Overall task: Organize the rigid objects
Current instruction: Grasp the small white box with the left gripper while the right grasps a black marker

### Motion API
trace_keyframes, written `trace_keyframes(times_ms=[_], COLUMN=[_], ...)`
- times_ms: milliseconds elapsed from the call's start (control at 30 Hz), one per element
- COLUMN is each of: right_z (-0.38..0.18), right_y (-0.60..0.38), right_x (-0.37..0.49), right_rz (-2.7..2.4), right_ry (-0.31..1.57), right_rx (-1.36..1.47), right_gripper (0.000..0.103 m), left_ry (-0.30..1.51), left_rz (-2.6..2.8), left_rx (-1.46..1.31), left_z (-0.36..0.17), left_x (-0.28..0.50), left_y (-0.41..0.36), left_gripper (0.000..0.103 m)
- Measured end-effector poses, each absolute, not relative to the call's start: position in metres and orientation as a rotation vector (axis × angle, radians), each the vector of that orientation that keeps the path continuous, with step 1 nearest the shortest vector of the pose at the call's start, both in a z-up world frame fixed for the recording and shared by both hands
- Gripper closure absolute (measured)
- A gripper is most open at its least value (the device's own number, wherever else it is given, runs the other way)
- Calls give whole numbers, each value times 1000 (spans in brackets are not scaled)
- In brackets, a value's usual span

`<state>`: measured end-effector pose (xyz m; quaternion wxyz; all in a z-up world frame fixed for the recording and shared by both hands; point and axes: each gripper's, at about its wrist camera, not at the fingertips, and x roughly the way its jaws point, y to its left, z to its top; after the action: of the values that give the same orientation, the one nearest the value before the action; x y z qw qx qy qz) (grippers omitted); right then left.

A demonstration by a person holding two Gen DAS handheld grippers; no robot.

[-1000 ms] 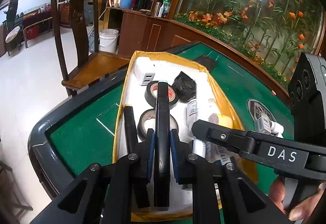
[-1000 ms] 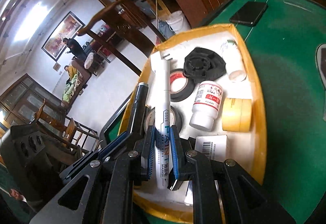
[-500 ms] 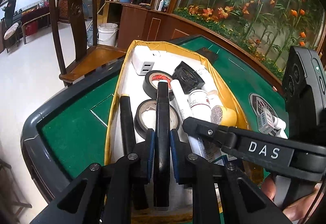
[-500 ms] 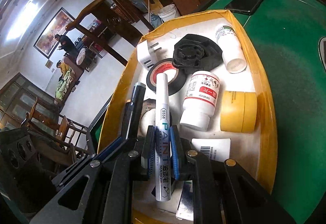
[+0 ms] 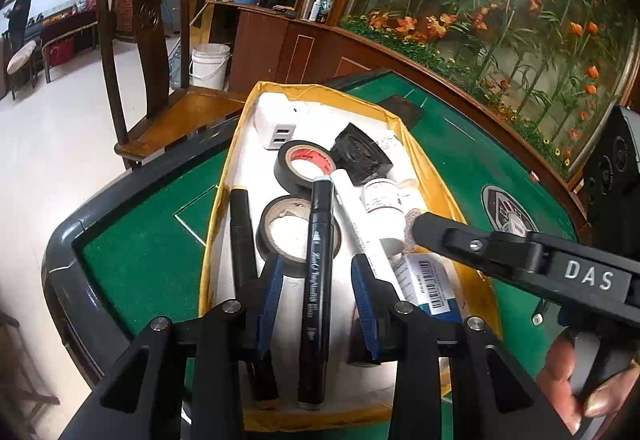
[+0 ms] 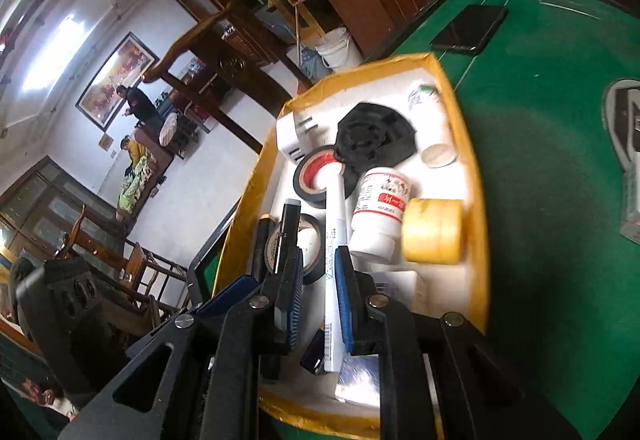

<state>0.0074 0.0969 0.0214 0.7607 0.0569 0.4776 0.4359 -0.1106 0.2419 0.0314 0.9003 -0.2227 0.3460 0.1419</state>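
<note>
left gripper (image 5: pixel 316 280) stands with its blue pads spread apart, released; black marker (image 5: pixel 318 280) lies between them in the yellow-rimmed tray (image 5: pixel 404 135), touching neither pad, its cap pointing to 12 o'clock. right gripper (image 6: pixel 318 296) is also parted: white paint pen (image 6: pixel 333 260) lies just beside the right-hand pad, whether it touches that pad cannot be told, and a clear gap separates it from the left-hand pad.

progress, as judged from the layout: both pens rest side by side in the tray, with a second black marker (image 5: pixel 240 236) at 9 o'clock of the first, so the long items appear sorted along the left half. behind them, toward 12 o'clock, sit two rolls of black tape (image 5: pixel 298 236), a white charger (image 5: pixel 274 123), a black moulded part (image 5: pixel 360 155), a white pill bottle (image 6: pixel 380 211) and a yellow tape roll (image 6: pixel 434 236). what seems left: a small item lying on the green table (image 5: pixel 132 252) at 3 o'clock, outside the tray, and a dark flat phone-like object (image 6: pixel 468 27) beyond the tray's far end.

hard to make out: the item on the table is cut off by the frame edge and blurred in the right wrist view; the barcoded box (image 5: pixel 430 284) near the tray's front is partly covered by the grippers; labels on the bottle are unreadable.
</note>
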Motion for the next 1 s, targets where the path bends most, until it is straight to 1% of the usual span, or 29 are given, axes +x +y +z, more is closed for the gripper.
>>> trace_keyframes(times_ms=[67, 167, 300, 400, 467, 533, 633, 700, 767, 800, 833, 900, 1000], right_z=[25, 31, 33, 24, 16, 8, -3, -9, -12, -11, -10, -1, 12], right_y=[87, 65, 24, -9, -32, -54, -81, -95, -109, -116, -123, -140, -175], right_x=[8, 9, 18, 31, 40, 50, 58, 59, 55, 52, 49, 42, 38], right_rz=[944, 922, 847, 774, 722, 656, 602, 578, 581, 569, 543, 501, 505], right_ry=[1031, 1014, 990, 1012, 1027, 1044, 1079, 1098, 1106, 1108, 1102, 1055, 1010], right_rx=[131, 143, 147, 157, 159, 154, 162, 154, 163, 156, 139, 114, 192], right_gripper=[87, 82, 79, 79, 79, 79, 79, 77, 76, 76, 76, 74, 73], left_ry=[709, 698, 695, 697, 697, 698, 701, 711, 718, 726, 736, 747, 792], left_rz=[289, 273, 235, 191, 159, 118, 65, 23, -10, -15, -21, -40, -59], left_rx=[-458, -433, -387, -353, -329, -298, -252, -219, -186, -168, -148, -113, -61], left_z=[34, 40, 48, 53, 57, 61, 67, 71, 73, 73, 74, 74, 70], left_x=[-111, -112, -108, -105, -101, -95, -85, -73, -61, -55, -48, -34, -7], left_y=[239, 230, 210, 193, 180, 163, 137, 119, 103, 96, 89, 75, 55], left_gripper=[66, 66, 66, 66, 63, 50, 48, 46, 41, 35, 32, 31, 28])
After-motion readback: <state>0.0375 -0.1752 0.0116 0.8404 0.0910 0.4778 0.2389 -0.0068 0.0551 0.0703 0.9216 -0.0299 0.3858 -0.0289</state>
